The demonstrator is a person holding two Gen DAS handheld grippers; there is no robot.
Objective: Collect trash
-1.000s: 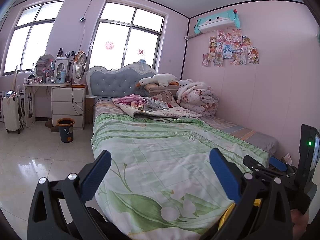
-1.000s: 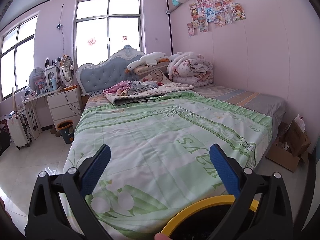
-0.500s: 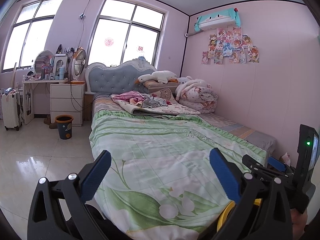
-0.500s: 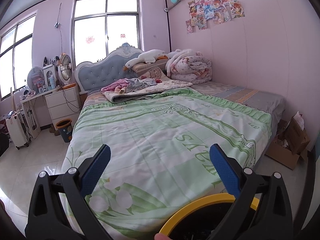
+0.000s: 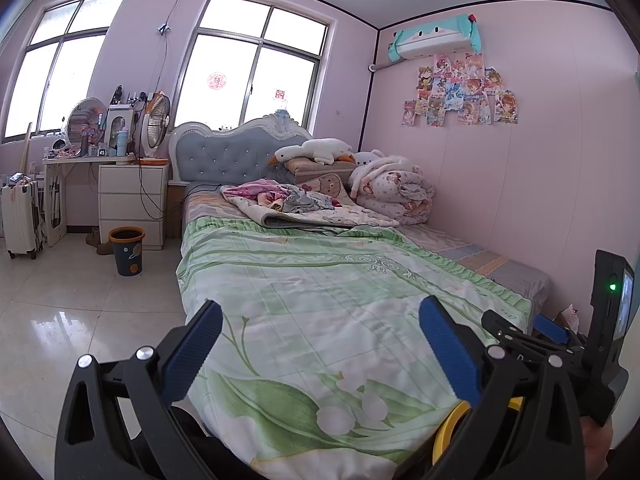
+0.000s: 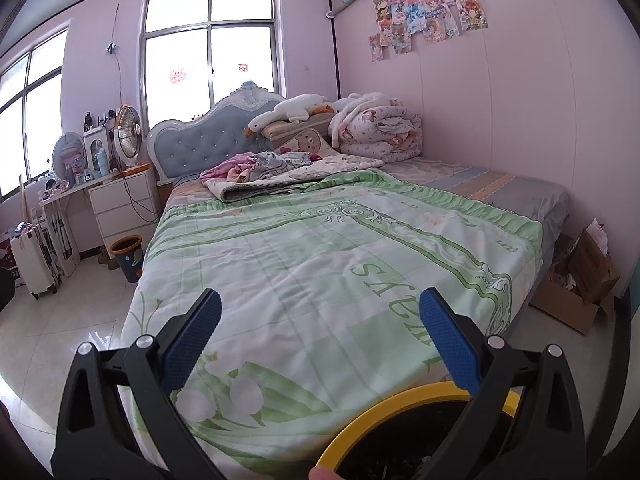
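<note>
A black bin with a yellow rim sits just under my right gripper, which is open and empty; a fingertip touches the rim's near edge. The rim also shows in the left wrist view, behind the right finger. My left gripper is open and empty above the foot of the bed, which has a green floral quilt. A small blue bin with an orange rim stands on the floor by the white drawers. No loose trash is plain on the quilt.
Folded blankets, clothes and a plush goose lie at the bed's head. An open cardboard box with scraps sits by the right wall. A white suitcase, a desk and fans stand at the left. The other gripper's body is at right.
Both views have drifted slightly, the room sitting a little lower in frame. Both grippers stay open and empty; the yellow-rimmed bin stays under the right one.
</note>
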